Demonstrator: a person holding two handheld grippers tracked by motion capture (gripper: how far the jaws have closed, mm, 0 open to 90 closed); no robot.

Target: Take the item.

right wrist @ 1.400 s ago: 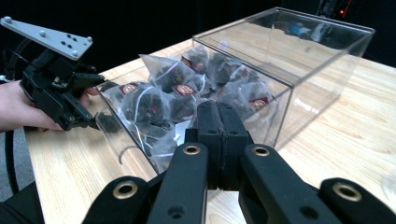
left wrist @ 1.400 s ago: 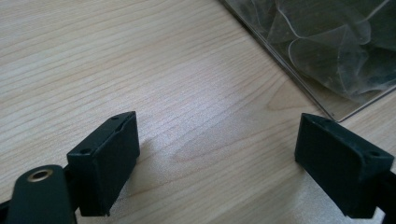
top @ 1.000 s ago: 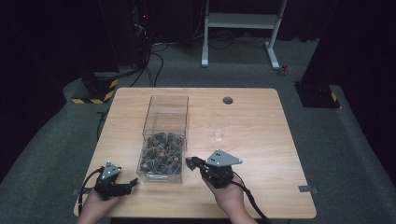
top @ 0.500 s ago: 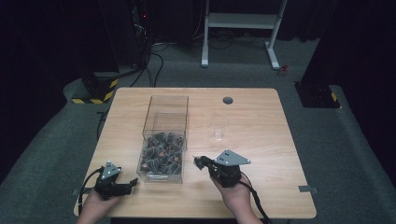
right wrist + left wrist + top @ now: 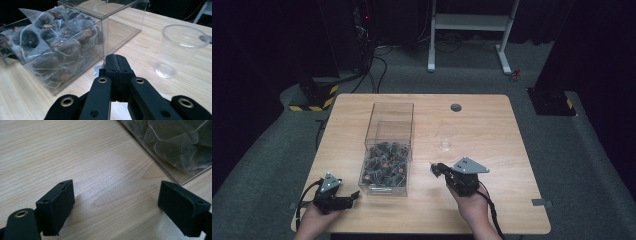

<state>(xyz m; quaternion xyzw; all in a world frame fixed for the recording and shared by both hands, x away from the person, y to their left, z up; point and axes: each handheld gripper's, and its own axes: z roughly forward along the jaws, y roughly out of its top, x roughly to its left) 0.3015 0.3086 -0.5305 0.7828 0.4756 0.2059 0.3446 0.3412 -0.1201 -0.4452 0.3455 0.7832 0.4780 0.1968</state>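
Note:
A clear plastic box (image 5: pixel 388 134) stands left of centre on the wooden table, its near half full of tea bags (image 5: pixel 384 165). In the right gripper view the box (image 5: pixel 120 22) and its tea bags (image 5: pixel 55 47) are on the left. A clear empty cup (image 5: pixel 445 142) stands upright to the box's right, also in the right gripper view (image 5: pixel 180 50). My right gripper (image 5: pixel 434 167) is low over the table between box and cup. Its jaws (image 5: pixel 117 60) are shut, with a small pale scrap beside the tips that I cannot identify. My left gripper (image 5: pixel 353 195) rests open near the box's front left corner, nothing between its jaws (image 5: pixel 117 207).
A round cable hole (image 5: pixel 456 107) sits at the table's far middle. Bare wood (image 5: pixel 492 130) spreads right of the cup and along the front edge. A white frame (image 5: pixel 472 30) and dark equipment stand on the floor beyond the table. The box's clear corner (image 5: pixel 175 145) lies just ahead of the left jaws.
My right gripper has slid to the right, away from the box's front right side, still shut. The left gripper, box and cup have not moved.

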